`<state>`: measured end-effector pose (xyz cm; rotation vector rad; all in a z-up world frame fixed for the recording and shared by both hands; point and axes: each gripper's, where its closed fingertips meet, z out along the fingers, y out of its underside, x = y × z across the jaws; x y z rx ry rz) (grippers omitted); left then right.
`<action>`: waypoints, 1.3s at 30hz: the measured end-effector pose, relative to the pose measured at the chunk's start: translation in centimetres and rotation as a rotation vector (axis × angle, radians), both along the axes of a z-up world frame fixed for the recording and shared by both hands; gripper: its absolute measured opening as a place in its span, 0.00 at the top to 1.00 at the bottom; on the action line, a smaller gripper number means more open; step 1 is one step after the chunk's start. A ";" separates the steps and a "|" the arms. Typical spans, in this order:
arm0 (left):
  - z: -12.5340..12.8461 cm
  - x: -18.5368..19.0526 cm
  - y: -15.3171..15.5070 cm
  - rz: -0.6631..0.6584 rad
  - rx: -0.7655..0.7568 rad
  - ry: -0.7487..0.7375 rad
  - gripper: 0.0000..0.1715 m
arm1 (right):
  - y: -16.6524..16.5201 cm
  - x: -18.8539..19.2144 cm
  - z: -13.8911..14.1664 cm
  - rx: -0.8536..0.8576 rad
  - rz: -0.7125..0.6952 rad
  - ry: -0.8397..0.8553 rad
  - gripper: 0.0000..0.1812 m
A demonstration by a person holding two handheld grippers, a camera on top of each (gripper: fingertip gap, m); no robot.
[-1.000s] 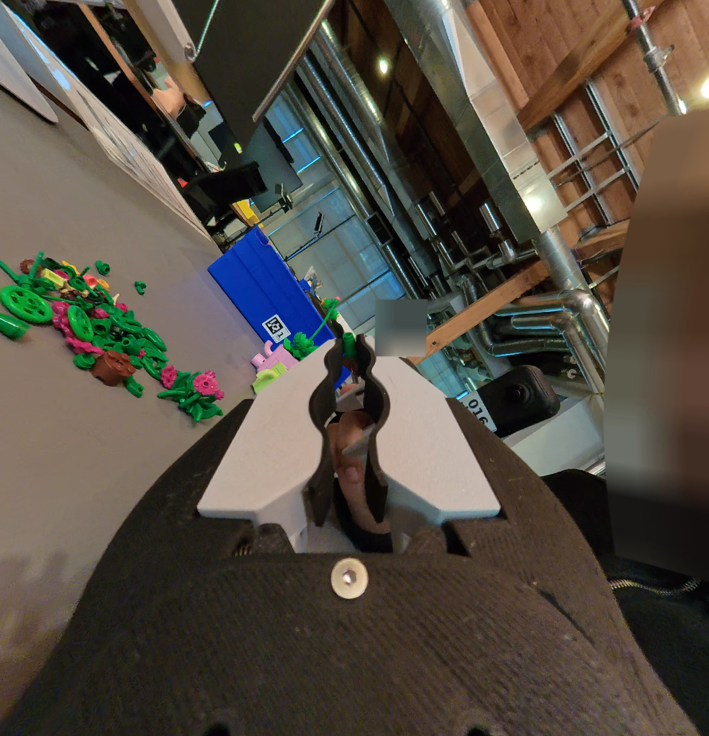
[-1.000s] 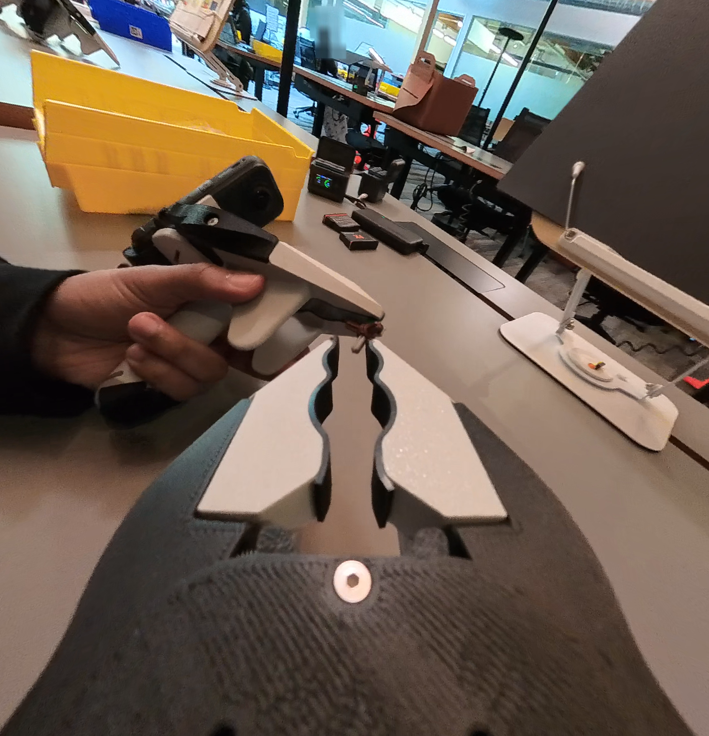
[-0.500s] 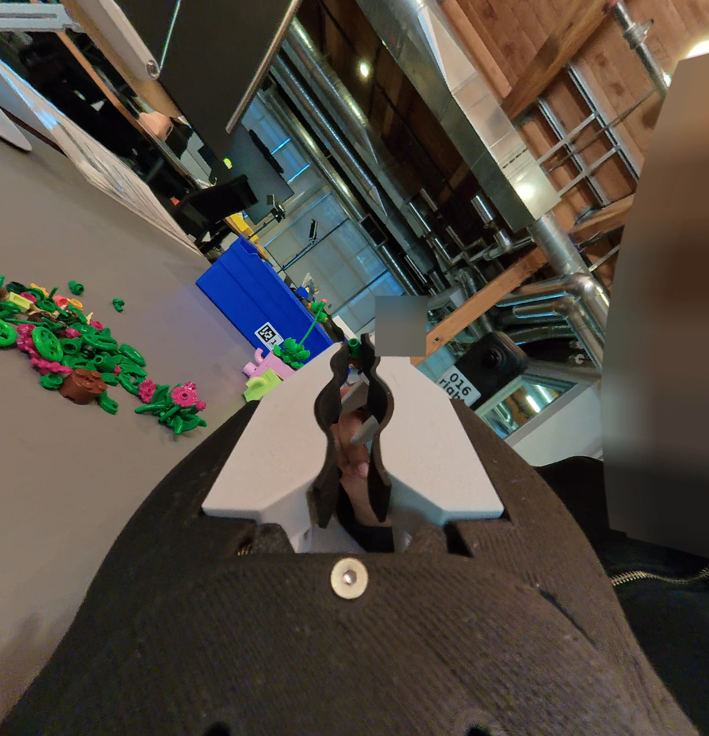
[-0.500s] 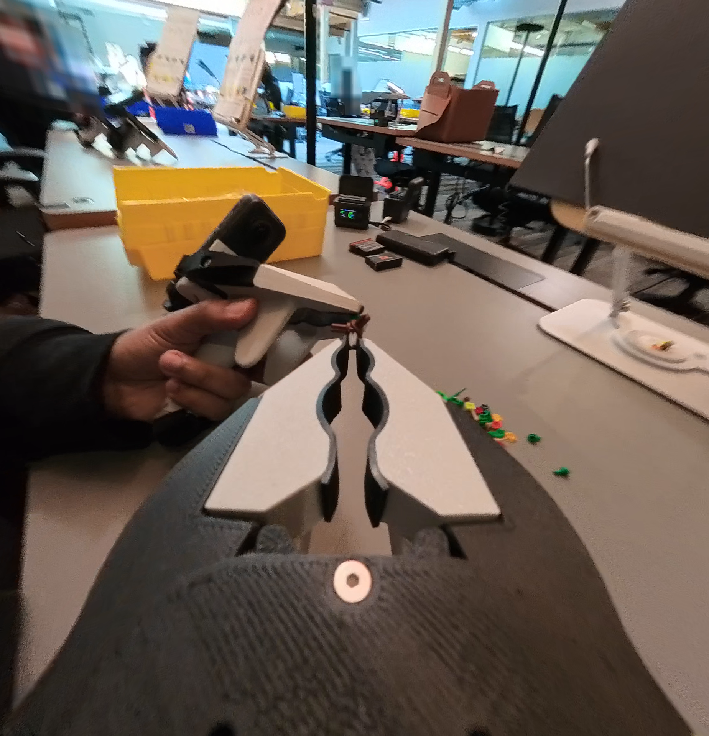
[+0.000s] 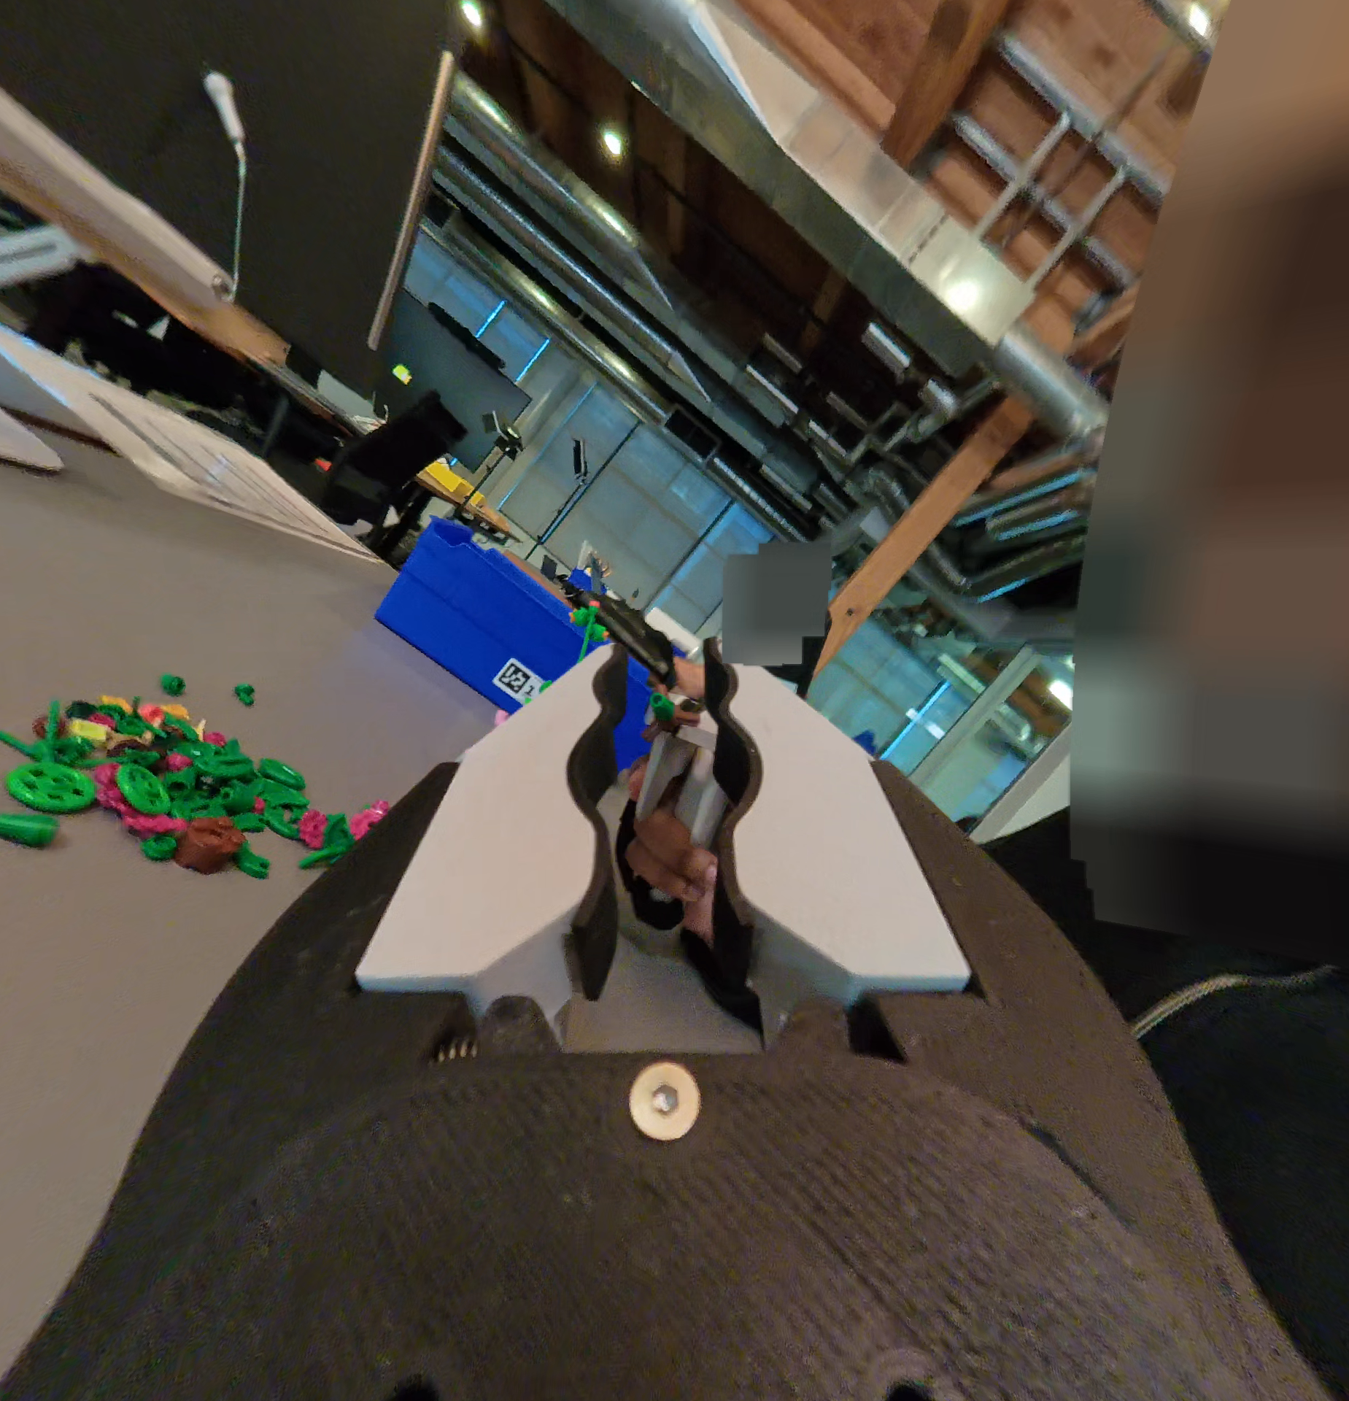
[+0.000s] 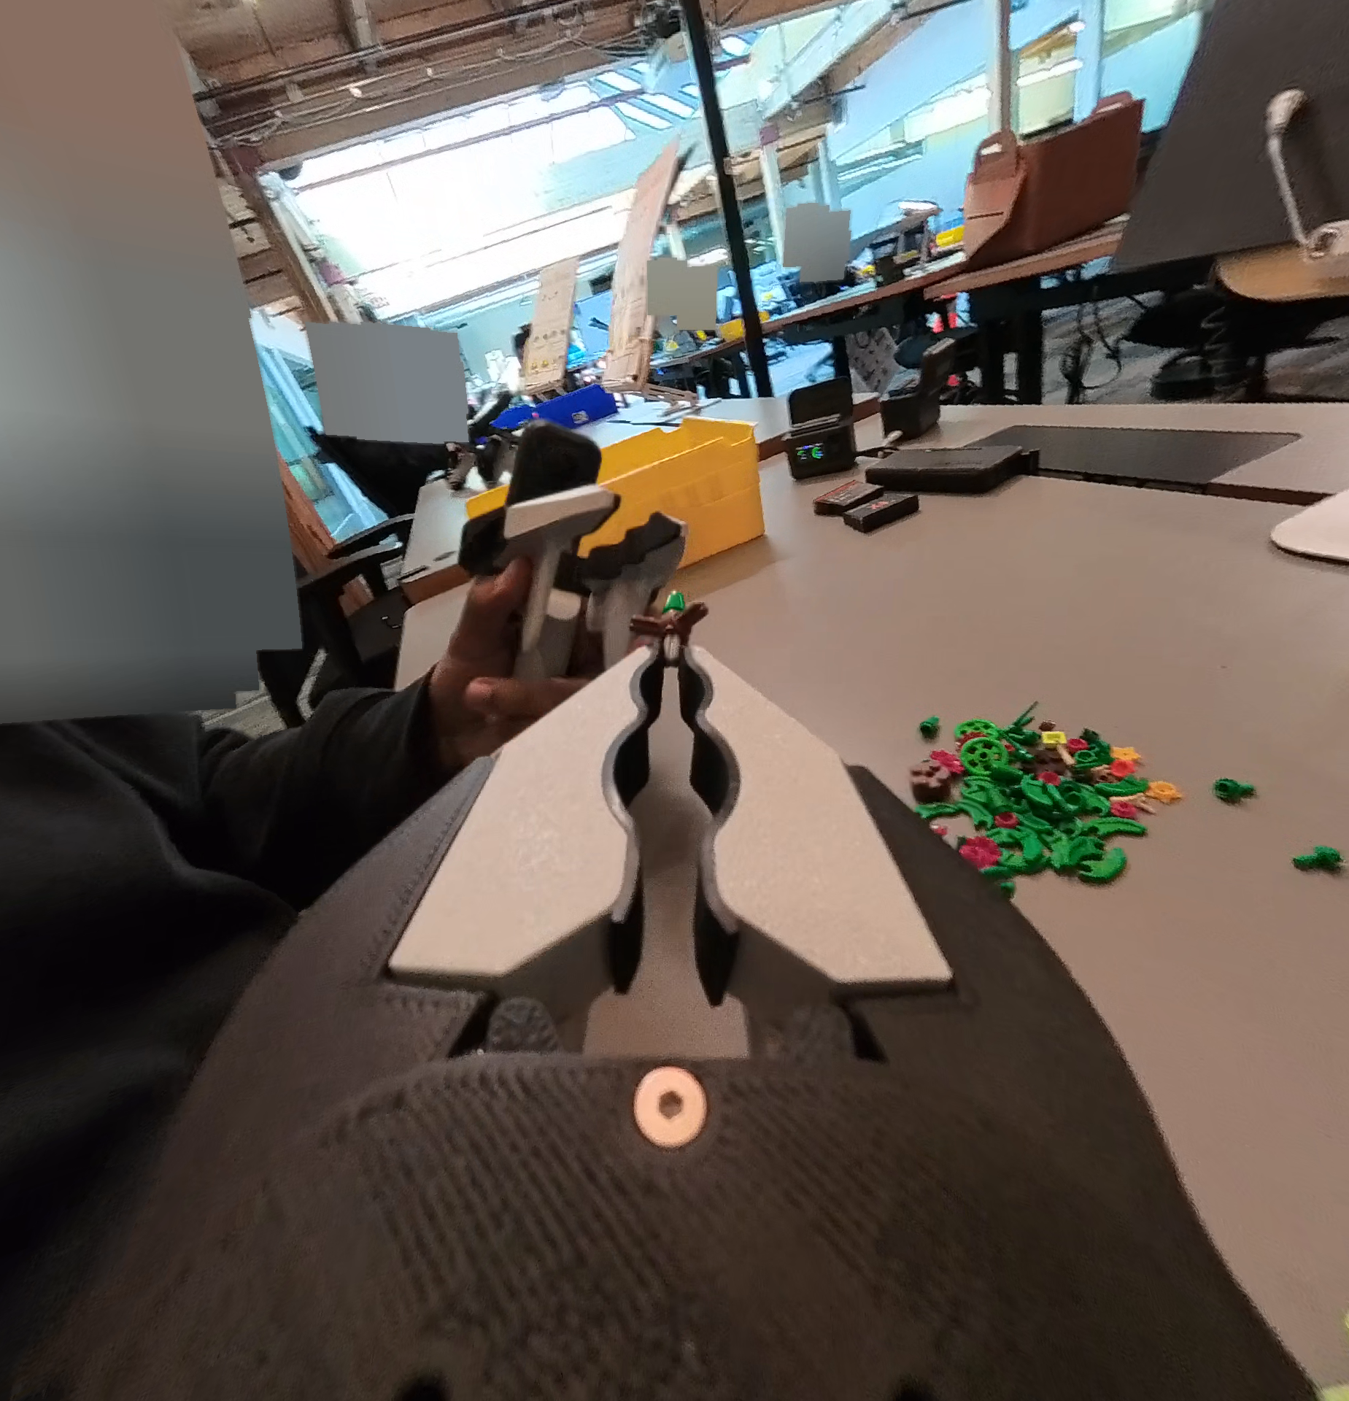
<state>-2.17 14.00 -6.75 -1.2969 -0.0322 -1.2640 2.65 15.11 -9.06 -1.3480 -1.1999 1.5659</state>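
Observation:
My right gripper (image 6: 667,658) is shut on a small brown branch piece with a green tip (image 6: 669,623) and holds it in the air above the grey table (image 6: 959,622). My left gripper (image 5: 663,658) is open, its fingertips on either side of that same piece (image 5: 667,709) without touching it. In the right wrist view the left gripper (image 6: 641,576) is held by a hand just behind the piece. The right gripper's grey fingers (image 5: 682,773) show between my left jaws.
A pile of green, pink and brown toy plant pieces (image 6: 1035,796) lies on the table; it also shows in the left wrist view (image 5: 163,781). A yellow bin (image 6: 679,485), black devices (image 6: 944,466) and a white base (image 6: 1330,531) stand farther back. A blue bin (image 5: 474,606) is beyond. Left tips to right tips: about 6 cm.
The right gripper closed on the brown piece that the left gripper was holding. The left gripper then opened and let it go. Both grippers rose and tilted.

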 end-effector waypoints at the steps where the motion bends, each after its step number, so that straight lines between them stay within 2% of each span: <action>1: 0.2 0.2 -0.3 0.013 0.025 0.057 0.89 | -0.3 0.4 0.1 0.004 0.021 0.011 0.99; 4: -0.6 1.7 -0.9 0.049 0.059 0.301 0.85 | -0.9 1.4 -0.7 0.035 0.062 -0.009 0.99; 7: -3.9 3.2 -0.5 0.055 -0.003 0.554 0.86 | 0.3 2.0 -2.3 0.113 -0.028 -0.075 0.99; 9: -6.6 4.6 -0.2 -0.007 -0.093 0.654 0.85 | 0.8 2.3 -2.4 0.152 -0.065 -0.079 0.99; 10: -7.2 5.4 -0.4 -0.056 -0.118 0.665 0.85 | 1.0 2.4 -2.3 0.160 -0.072 -0.075 0.99; 13: -7.1 6.9 -0.7 -0.148 -0.127 0.586 0.84 | 0.7 2.5 -2.1 0.161 -0.051 -0.061 0.99; 18: -6.7 5.8 -0.1 -0.089 -0.147 0.532 0.84 | 0.3 2.3 -2.4 0.166 -0.021 -0.075 0.99; 22: -6.7 5.7 -0.2 -0.055 -0.124 0.599 0.83 | 0.1 2.1 -2.4 0.175 -0.012 -0.080 0.99; 26: -7.6 6.1 -0.6 -0.061 -0.118 0.729 0.83 | -0.4 1.5 -3.5 0.180 0.016 -0.139 0.99; 28: -7.6 6.1 -0.7 -0.053 -0.102 0.750 0.84 | -0.9 1.3 -3.9 0.182 0.043 -0.157 0.99; 34: -5.5 6.5 -1.9 -0.131 -0.037 0.608 0.85 | -2.1 1.4 -3.8 0.087 0.146 -0.141 0.99; 39: -3.5 7.0 -3.3 -0.236 0.024 0.469 0.91 | -4.4 2.2 -2.4 -0.050 0.338 -0.068 0.99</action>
